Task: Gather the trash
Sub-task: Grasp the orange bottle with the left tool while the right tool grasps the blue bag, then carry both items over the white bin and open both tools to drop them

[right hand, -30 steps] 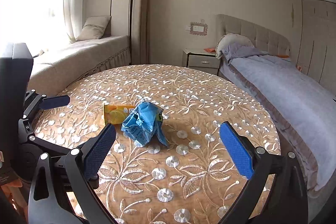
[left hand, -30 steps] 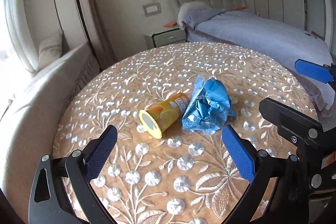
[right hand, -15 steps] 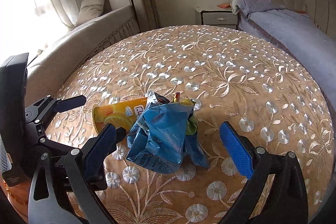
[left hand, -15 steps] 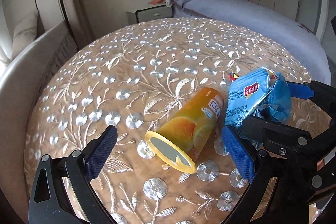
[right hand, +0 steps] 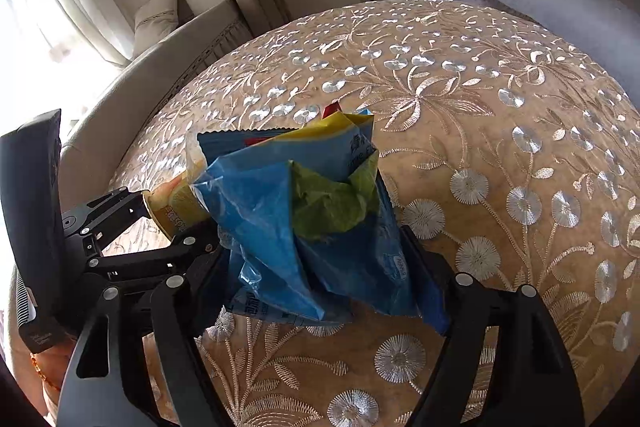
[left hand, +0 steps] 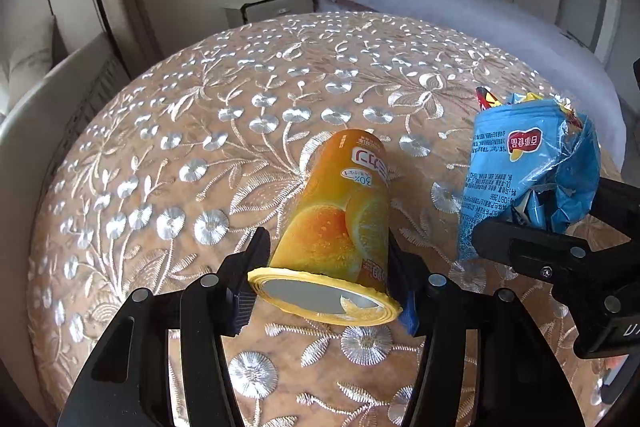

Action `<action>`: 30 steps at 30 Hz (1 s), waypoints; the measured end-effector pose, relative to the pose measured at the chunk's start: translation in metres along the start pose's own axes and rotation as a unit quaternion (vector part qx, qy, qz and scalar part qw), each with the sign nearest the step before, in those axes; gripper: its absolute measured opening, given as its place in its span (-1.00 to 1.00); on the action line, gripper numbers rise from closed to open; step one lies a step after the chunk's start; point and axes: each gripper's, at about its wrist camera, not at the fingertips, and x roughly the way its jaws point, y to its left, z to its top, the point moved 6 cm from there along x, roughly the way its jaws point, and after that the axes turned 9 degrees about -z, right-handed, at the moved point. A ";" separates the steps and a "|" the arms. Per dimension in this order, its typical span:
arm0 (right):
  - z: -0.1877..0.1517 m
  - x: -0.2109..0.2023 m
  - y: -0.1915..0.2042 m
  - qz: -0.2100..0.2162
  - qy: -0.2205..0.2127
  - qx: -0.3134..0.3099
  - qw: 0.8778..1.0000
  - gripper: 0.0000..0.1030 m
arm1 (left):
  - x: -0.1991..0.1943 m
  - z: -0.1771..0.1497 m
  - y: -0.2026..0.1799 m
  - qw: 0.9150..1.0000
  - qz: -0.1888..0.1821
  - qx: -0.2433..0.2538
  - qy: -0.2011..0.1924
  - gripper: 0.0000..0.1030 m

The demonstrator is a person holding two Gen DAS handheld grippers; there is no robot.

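Note:
An orange juice cup lies on its side on the round embroidered table. My left gripper is shut on its body near the foil-sealed rim. A crumpled blue chip bag with a green wrapper tucked inside is clamped in my right gripper. The bag also shows in the left wrist view, right of the cup, with the right gripper's frame below it. In the right wrist view the cup peeks out left of the bag, held by the left gripper's fingers.
A curved beige sofa wraps the table's far left side. A bed with a grey cover stands behind the table, with a nightstand beside it. The table edge falls away toward the bed.
Both grippers moved in and down and went from wide open to shut: the left one closed on the juice cup, the right one on the chip bag.

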 end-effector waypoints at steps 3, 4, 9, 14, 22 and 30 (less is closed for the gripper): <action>-0.012 -0.016 -0.003 -0.007 -0.012 -0.011 1.000 0.50 | -0.016 -0.009 -0.008 1.000 0.005 -0.007 -0.012 0.06; -0.019 -0.026 -0.004 -0.007 -0.018 -0.014 1.000 0.50 | -0.023 -0.013 -0.013 1.000 0.011 -0.005 -0.018 0.06; -0.035 -0.062 -0.011 -0.018 -0.050 -0.028 0.998 0.50 | -0.066 -0.033 -0.040 0.997 0.031 -0.017 -0.061 0.06; -0.056 -0.104 -0.016 -0.040 -0.090 -0.049 0.994 0.51 | -0.099 -0.051 -0.067 0.995 0.030 -0.037 -0.092 0.06; -0.085 -0.156 -0.026 -0.065 -0.129 -0.067 0.987 0.52 | -0.141 -0.071 -0.107 0.990 0.049 -0.047 -0.125 0.06; -0.114 -0.190 -0.049 -0.072 -0.147 -0.055 0.985 0.52 | -0.162 -0.090 -0.146 0.989 0.053 -0.033 -0.135 0.06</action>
